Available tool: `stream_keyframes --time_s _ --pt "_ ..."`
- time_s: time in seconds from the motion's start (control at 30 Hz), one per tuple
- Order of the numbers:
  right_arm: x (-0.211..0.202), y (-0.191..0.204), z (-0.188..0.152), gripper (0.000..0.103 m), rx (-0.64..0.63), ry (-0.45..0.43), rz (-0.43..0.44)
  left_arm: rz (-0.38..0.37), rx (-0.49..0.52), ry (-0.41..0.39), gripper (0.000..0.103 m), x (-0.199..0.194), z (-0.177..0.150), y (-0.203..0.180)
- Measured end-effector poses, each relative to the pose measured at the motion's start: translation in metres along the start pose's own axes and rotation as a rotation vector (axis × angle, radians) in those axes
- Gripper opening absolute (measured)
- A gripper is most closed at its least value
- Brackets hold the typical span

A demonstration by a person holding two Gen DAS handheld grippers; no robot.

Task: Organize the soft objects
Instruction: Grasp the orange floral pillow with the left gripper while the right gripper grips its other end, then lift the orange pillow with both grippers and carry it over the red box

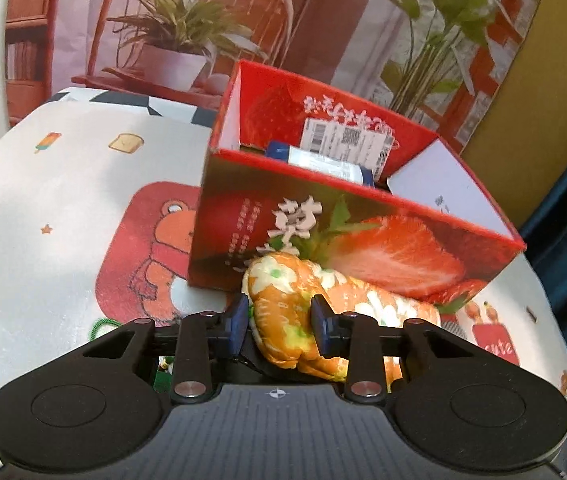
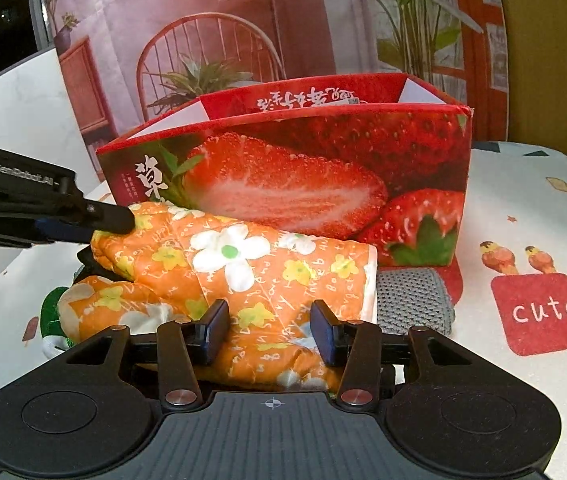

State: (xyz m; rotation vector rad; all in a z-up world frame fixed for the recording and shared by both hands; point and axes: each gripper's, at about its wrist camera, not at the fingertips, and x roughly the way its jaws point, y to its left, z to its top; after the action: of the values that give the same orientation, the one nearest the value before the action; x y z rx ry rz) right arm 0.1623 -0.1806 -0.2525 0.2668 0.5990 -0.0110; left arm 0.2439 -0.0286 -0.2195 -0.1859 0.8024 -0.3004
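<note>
An orange quilted oven mitt point(image 2: 251, 264) with white and yellow flowers lies on the table against the front of a red strawberry-print box point(image 2: 303, 184). My left gripper point(image 1: 279, 322) is shut on one end of the mitt point(image 1: 283, 304), and the fabric bulges between its blue pads. In the right wrist view the left gripper point(image 2: 99, 226) comes in from the left onto the mitt's far left end. My right gripper point(image 2: 269, 332) stands open over the mitt's near part, its pads apart with flat fabric between and beneath them.
The open box point(image 1: 363, 196) holds a blue-and-white tube point(image 1: 323, 162). A grey knitted piece point(image 2: 411, 300) lies right of the mitt, and a green item point(image 2: 49, 312) peeks out at its left. The cartoon-print tablecloth point(image 2: 531, 208) covers the table.
</note>
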Motion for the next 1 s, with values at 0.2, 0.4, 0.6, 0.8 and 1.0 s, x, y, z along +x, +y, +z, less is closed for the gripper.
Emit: stream_keyframes --time_s 0.2,0.4,0.6,0.8,1.0 --pt "-0.002 -0.003 0.002 0.044 0.021 -0.004 0.003 0.027 0.095 -0.02 0.032 -0.001 -0.016 -0.007" --pt "-0.008 -0.02 0.007 0.053 0.108 -0.042 -0.059 0.012 0.07 -0.01 0.031 0.003 -0.026 0.004" --pt "-0.001 -0.042 0.003 0.06 0.221 -0.007 -0.054 -0.006 0.052 -0.009 0.033 0.007 -0.03 0.009" --pt "0.003 -0.044 -0.001 0.059 0.252 0.008 -0.032 -0.024 0.018 -0.004 0.034 0.01 -0.029 0.015" --pt "-0.003 -0.026 0.005 0.05 0.121 -0.014 -0.066 -0.016 0.009 -0.014 0.033 0.008 -0.031 0.015"
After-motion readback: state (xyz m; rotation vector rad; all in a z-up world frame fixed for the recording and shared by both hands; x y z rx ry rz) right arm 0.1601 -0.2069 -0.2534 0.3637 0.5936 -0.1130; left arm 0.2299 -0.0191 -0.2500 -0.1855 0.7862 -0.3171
